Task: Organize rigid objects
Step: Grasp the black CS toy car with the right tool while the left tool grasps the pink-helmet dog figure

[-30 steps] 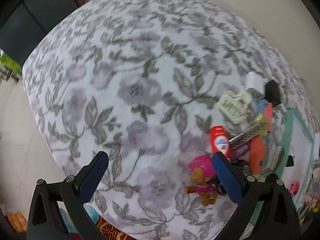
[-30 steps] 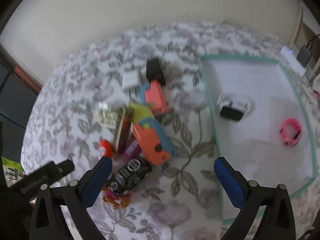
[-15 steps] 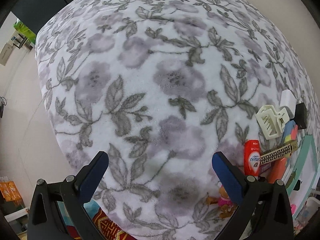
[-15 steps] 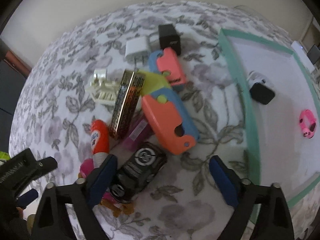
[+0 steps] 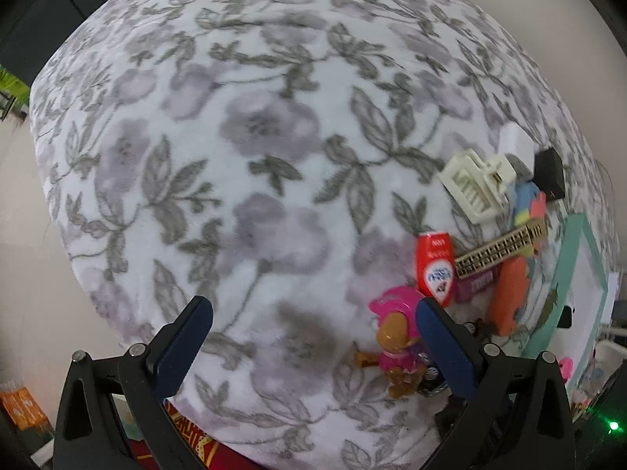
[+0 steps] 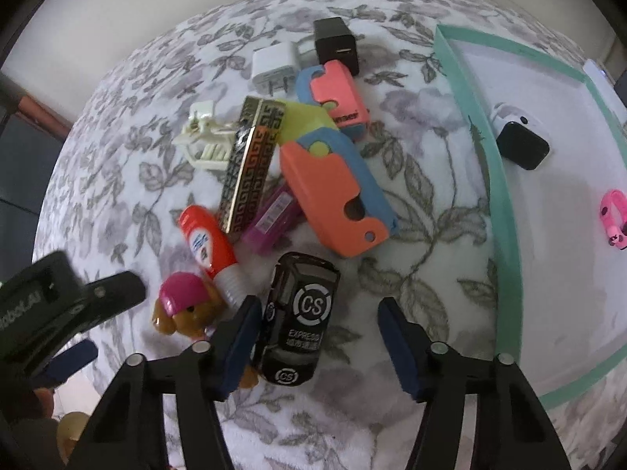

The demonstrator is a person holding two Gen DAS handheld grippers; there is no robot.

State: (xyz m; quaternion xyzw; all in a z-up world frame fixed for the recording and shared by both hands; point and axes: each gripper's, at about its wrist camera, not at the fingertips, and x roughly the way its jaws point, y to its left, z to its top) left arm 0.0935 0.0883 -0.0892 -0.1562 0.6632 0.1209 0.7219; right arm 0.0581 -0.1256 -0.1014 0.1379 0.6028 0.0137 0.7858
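Observation:
A pile of small things lies on the floral cloth. It holds a black toy car (image 6: 301,305), a toy dog with a pink cap (image 6: 184,305), a red tube (image 6: 207,243), a gold patterned box (image 6: 250,168) and an orange and blue toy (image 6: 333,188). My right gripper (image 6: 319,342) straddles the car, its jaws closing. The left pad is at the car's side and the right pad stands clear of it. My left gripper (image 5: 313,340) is open over bare cloth, with the dog (image 5: 395,333) just inside its right finger.
The teal-rimmed tray (image 6: 493,180) on the right holds a black and white watch (image 6: 521,141) and a pink watch (image 6: 615,219). At the far side of the pile are a cream hair clip (image 6: 203,141), a white charger (image 6: 274,62) and a black charger (image 6: 337,45).
My right gripper has come down over the pile and its jaws have narrowed around the black car. The left gripper has shifted, and the dog is again beside its right finger.

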